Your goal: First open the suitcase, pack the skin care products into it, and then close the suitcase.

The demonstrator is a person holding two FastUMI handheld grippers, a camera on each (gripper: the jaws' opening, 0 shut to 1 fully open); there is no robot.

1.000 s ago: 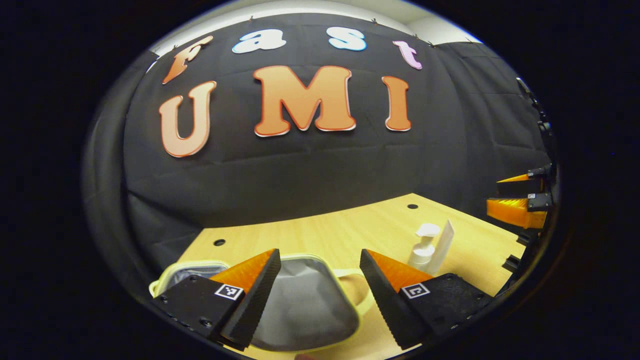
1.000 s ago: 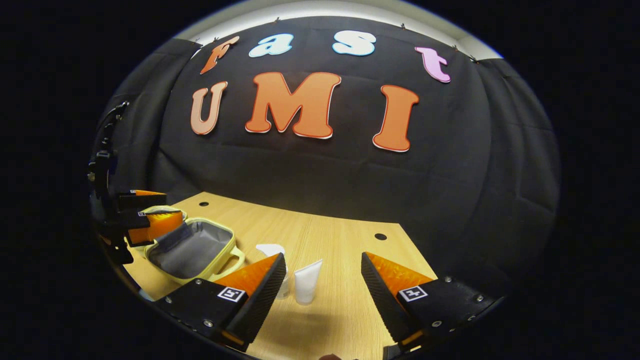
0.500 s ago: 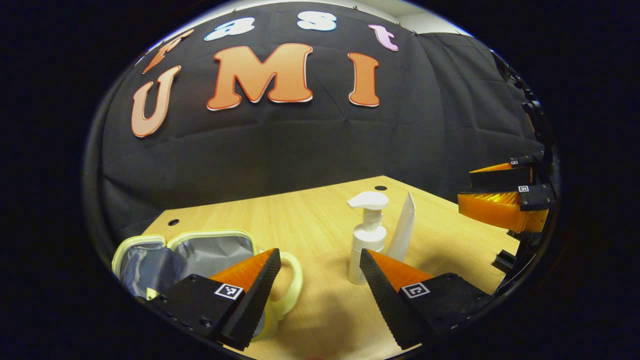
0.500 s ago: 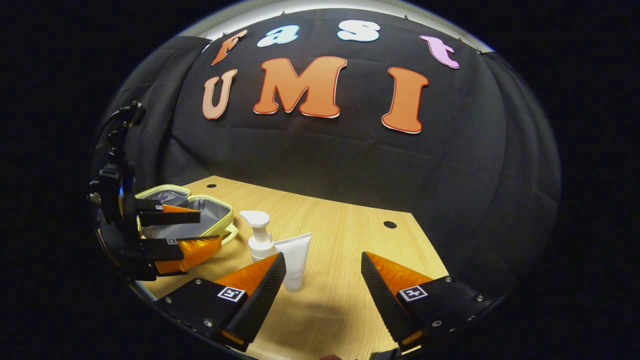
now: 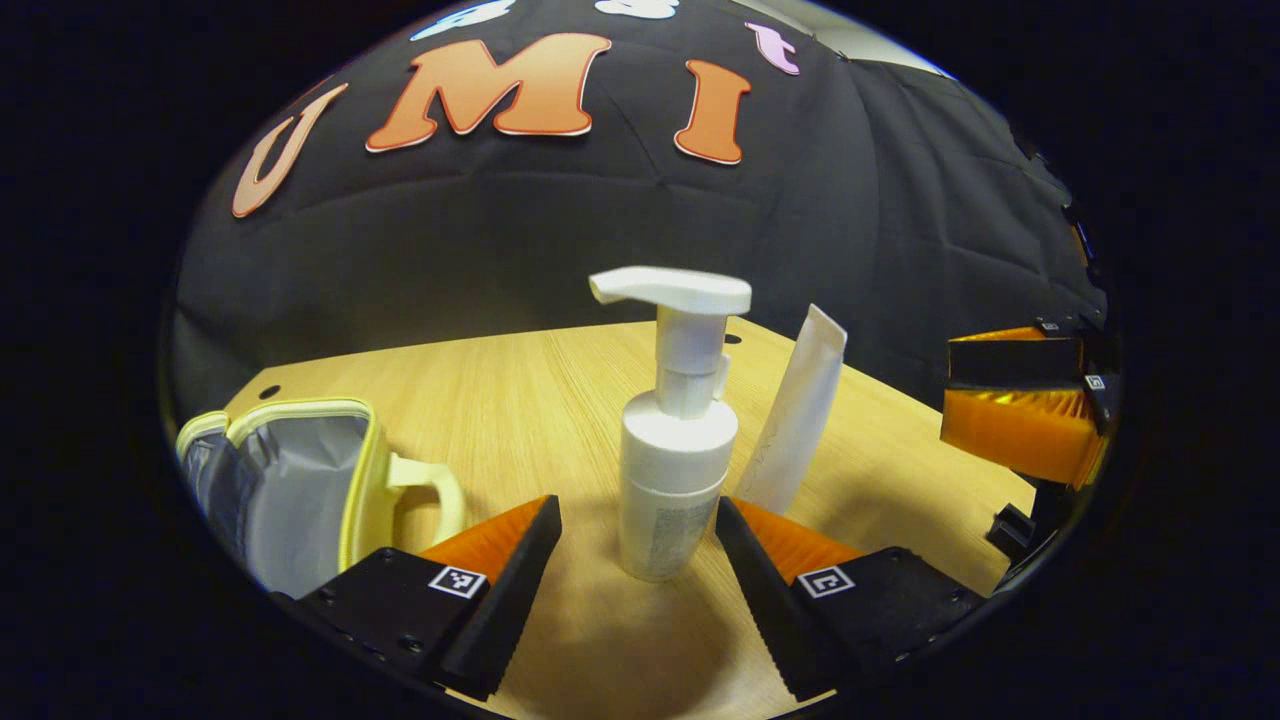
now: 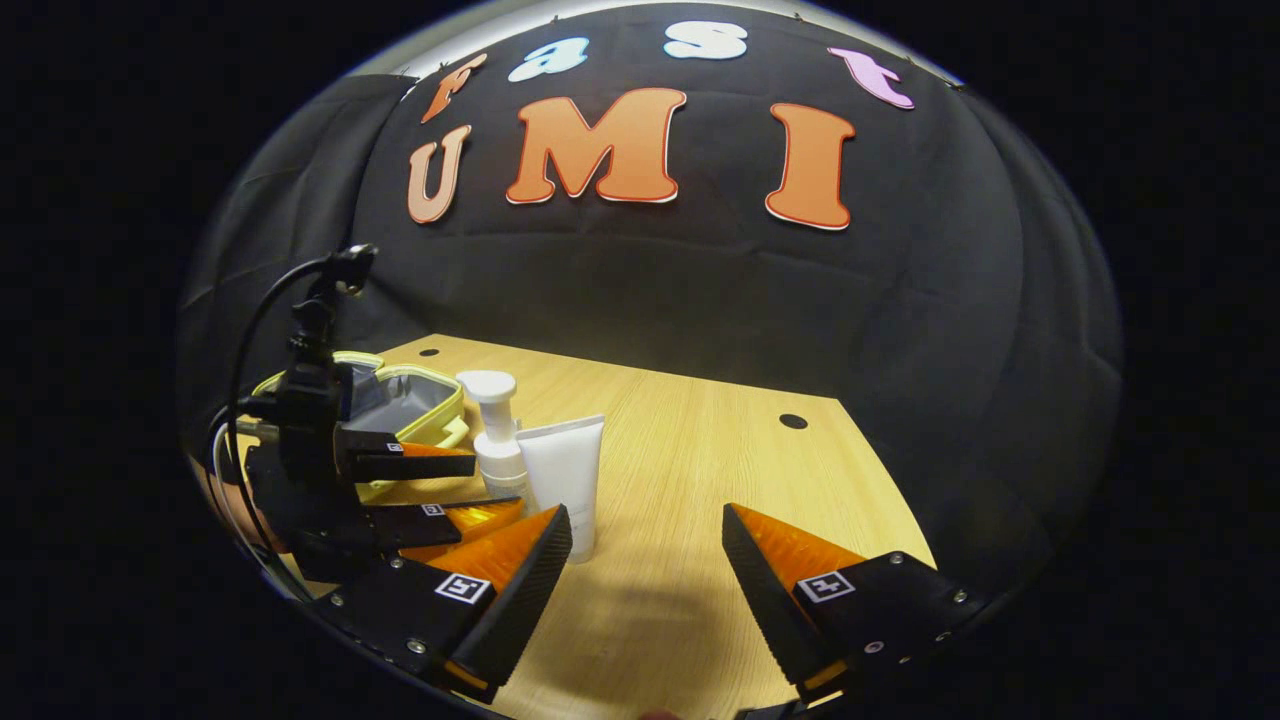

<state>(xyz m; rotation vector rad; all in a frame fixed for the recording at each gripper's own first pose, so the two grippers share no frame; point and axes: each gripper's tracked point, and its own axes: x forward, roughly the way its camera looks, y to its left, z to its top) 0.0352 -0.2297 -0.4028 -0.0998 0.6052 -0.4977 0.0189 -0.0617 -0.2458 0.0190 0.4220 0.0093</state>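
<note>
The left gripper (image 5: 635,545) stands wide open around the upright pump bottle (image 5: 672,470), ready to grasp it for the open suitcase (image 5: 290,480) nearby; the right gripper (image 6: 645,560) waits open, empty.

Left tool (image 5: 635,535) and right tool (image 6: 645,545) (both) spread wide.

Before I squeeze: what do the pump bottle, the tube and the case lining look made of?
Pump bottle: looks like rigid white plastic with a soft sheen and a moulded pump head. Tube: seemingly soft matte white plastic, flattened to a crimped top edge. Suitcase lining: grey, faintly shiny fabric that creases, perhaps a coated textile; the yellow rim and handle look rubbery.
</note>
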